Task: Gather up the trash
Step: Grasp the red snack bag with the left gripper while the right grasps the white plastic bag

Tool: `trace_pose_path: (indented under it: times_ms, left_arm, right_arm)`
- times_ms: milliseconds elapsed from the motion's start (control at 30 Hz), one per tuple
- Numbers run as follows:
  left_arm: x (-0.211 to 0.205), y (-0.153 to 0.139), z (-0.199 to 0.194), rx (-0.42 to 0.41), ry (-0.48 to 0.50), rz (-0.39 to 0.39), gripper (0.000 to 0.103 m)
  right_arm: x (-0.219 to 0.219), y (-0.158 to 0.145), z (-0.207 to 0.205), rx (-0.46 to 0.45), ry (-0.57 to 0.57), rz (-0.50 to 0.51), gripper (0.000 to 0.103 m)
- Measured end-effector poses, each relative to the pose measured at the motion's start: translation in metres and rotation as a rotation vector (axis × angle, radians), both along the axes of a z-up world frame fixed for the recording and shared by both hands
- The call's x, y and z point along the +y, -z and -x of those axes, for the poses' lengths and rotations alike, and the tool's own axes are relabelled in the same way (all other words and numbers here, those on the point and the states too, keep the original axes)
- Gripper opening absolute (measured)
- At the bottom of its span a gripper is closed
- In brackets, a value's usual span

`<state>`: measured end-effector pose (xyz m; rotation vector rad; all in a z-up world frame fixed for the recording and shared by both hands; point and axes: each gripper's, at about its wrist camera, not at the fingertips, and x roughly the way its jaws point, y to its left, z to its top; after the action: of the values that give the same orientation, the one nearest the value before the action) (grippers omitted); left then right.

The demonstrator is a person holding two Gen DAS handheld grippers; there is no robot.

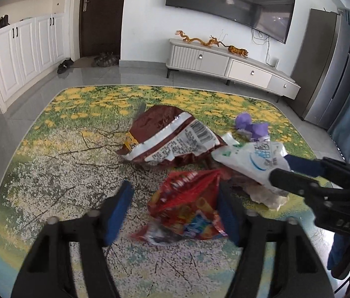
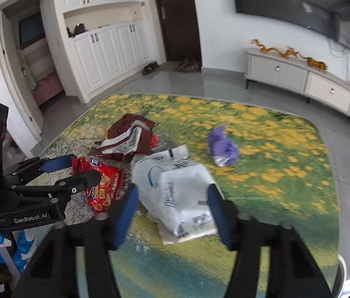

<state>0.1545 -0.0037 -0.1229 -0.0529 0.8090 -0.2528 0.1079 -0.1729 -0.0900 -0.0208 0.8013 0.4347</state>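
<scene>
Trash lies on a flowered rug (image 1: 63,161). A red snack bag (image 1: 187,206) sits between the fingers of my left gripper (image 1: 175,211); the left pad stands clear of it, so the gripper is open. In the right wrist view the same left gripper (image 2: 85,168) straddles the red bag (image 2: 105,186). My right gripper (image 2: 172,206) has a white plastic bag (image 2: 180,191) between its pads, which touch both of its sides. From the left wrist, the right gripper (image 1: 281,167) pinches the white bag (image 1: 249,159). A brown snack bag (image 1: 175,134) and a purple wrapper (image 1: 252,126) lie behind.
Crumpled pale paper (image 1: 266,198) lies under the white bag. A low TV cabinet (image 1: 224,64) lines the far wall, with a grey fridge (image 1: 329,74) to its right. White cupboards (image 1: 26,49) and shoes (image 1: 64,65) stand at the left by a dark door.
</scene>
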Motion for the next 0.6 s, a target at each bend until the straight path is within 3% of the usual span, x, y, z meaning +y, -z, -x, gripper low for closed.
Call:
trace_pose_path:
  times_ms: [167, 367, 600]
  left_arm:
    - [0.0, 0.004, 0.003, 0.013, 0.017, 0.017, 0.036]
    - [0.011, -0.002, 0.016, 0.012, 0.0, 0.064, 0.023]
    - [0.026, -0.018, 0.04, -0.008, -0.032, 0.091, 0.021]
  right_arm:
    - [0.008, 0.005, 0.002, 0.012, -0.028, 0.007, 0.014]
    - [0.008, -0.009, 0.02, -0.025, -0.047, -0.016, 0.009]
    - [0.011, -0.038, 0.047, -0.079, -0.065, -0.028, 0.008]
